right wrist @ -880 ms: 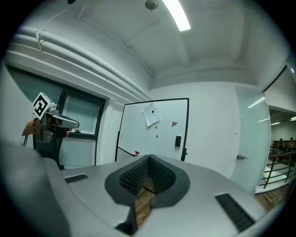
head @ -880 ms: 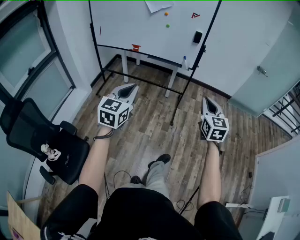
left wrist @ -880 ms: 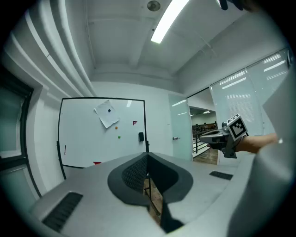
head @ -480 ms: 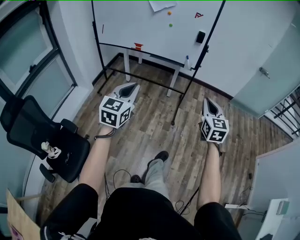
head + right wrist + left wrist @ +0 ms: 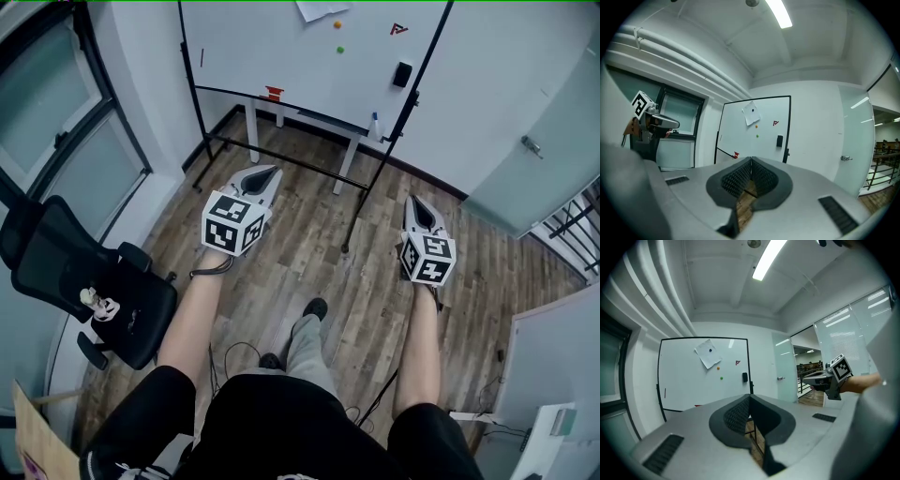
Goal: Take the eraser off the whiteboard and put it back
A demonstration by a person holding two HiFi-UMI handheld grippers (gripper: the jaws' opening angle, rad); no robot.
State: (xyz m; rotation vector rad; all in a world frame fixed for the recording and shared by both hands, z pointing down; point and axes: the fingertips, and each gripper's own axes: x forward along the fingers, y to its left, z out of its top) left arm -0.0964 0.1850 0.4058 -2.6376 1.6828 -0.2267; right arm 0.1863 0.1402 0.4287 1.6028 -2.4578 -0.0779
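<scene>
Foot steps forward; left gripper (image 5: 263,174) and right gripper (image 5: 415,204), both closed empty, still far from the black rectangular eraser (image 5: 402,74) on the white whiteboard (image 5: 272,47).

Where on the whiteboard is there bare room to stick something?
Bare: the left and middle of the whiteboard, between the short red stroke and the green magnet. Crowded: upper right, with the paper, orange magnet, red mark and black eraser.

Bright, even light comes from a ceiling strip light (image 5: 765,262). The whiteboard (image 5: 281,47) is evenly lit. Both gripper views curve strongly, with black corners. Shadows on the wooden floor (image 5: 309,253) are soft.
</scene>
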